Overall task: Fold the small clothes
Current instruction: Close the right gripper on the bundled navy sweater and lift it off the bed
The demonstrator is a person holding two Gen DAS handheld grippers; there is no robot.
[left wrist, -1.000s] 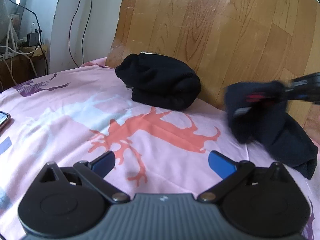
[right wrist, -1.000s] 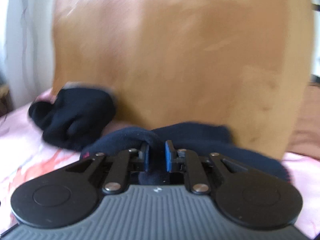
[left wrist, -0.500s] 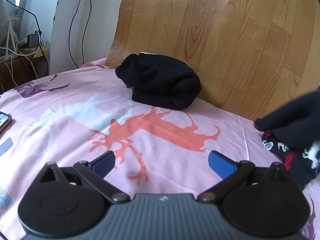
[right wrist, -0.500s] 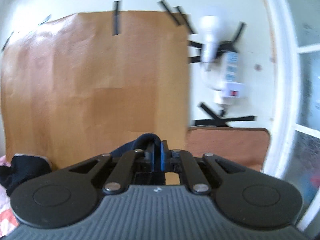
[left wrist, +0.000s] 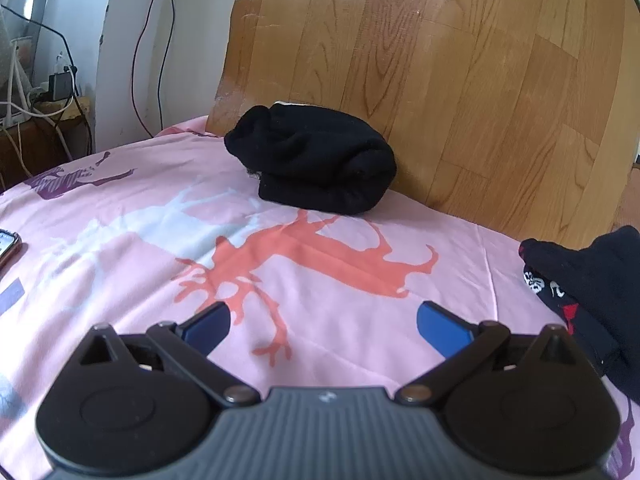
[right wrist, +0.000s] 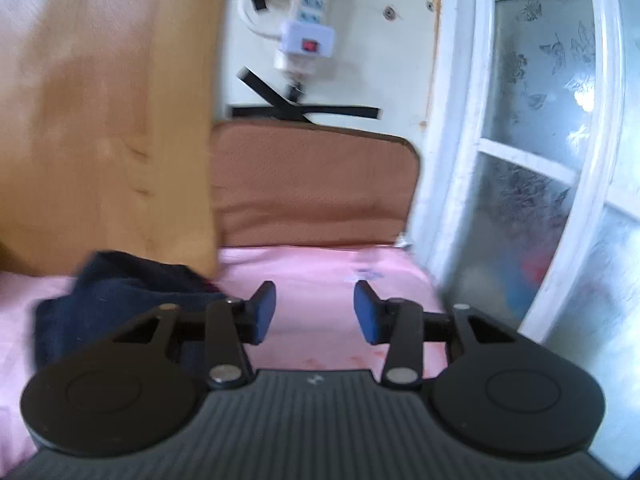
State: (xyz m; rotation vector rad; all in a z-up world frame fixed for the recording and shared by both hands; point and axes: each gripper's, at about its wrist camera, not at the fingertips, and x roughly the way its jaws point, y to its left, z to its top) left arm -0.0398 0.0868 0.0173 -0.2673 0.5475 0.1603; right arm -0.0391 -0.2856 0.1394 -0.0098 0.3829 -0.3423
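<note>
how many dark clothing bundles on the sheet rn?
2. Black bundle lies at the back of the pink sheet against the wood-grain panel; navy patterned garment lies at its right edge. More may sit outside both views.

Pink bedsheet (left wrist: 360, 332) with coral (left wrist: 312, 252), pale blue and purple deer prints. Wood-grain panel (left wrist: 460, 80) stands against the wall behind the bed. Cables (left wrist: 160, 40) hang down the white wall at left, charger clutter beside them. Phone edge (left wrist: 8, 246) at far left. Right view: brown cushion (right wrist: 316, 184), white power strip (right wrist: 308, 20) taped to the wall, frosted window (right wrist: 540, 140).
</note>
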